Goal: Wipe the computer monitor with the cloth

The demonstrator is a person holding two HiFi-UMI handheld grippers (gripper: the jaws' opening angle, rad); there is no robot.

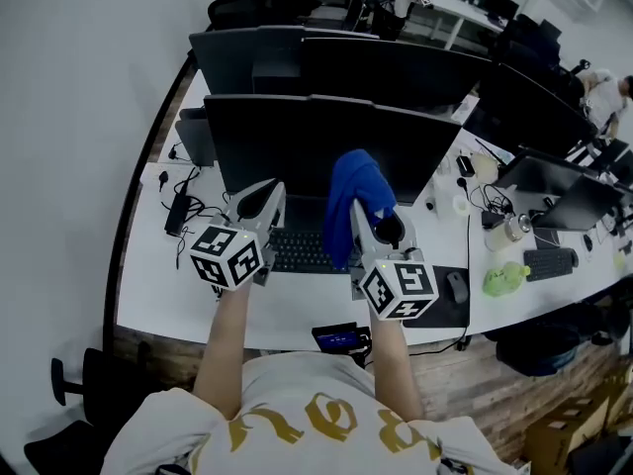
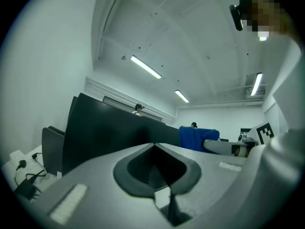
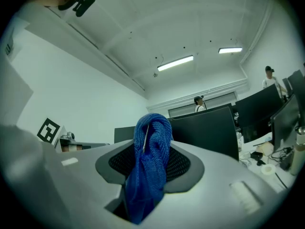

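The dark monitor [image 1: 326, 146] stands at the middle of the white desk [image 1: 158, 300], its screen facing me. My right gripper [image 1: 368, 214] is shut on a blue cloth [image 1: 358, 188], which bunches up in front of the screen's lower right part. In the right gripper view the cloth [image 3: 151, 161] hangs pinched between the jaws, with the monitor [image 3: 205, 128] behind it. My left gripper [image 1: 261, 202] is held up left of the cloth, in front of the screen's lower left, shut with nothing in it. The left gripper view shows the monitor [image 2: 109, 132] and the cloth [image 2: 198, 138] to the right.
A keyboard [image 1: 302, 250] lies under the monitor, a mouse [image 1: 456, 285] on a dark pad to its right, a phone [image 1: 341, 338] at the desk's front edge. Cables and a power adapter [image 1: 178, 211] lie at left. More monitors [image 1: 534, 107], a bottle [image 1: 509, 229] and a green object [image 1: 506, 278] stand at right.
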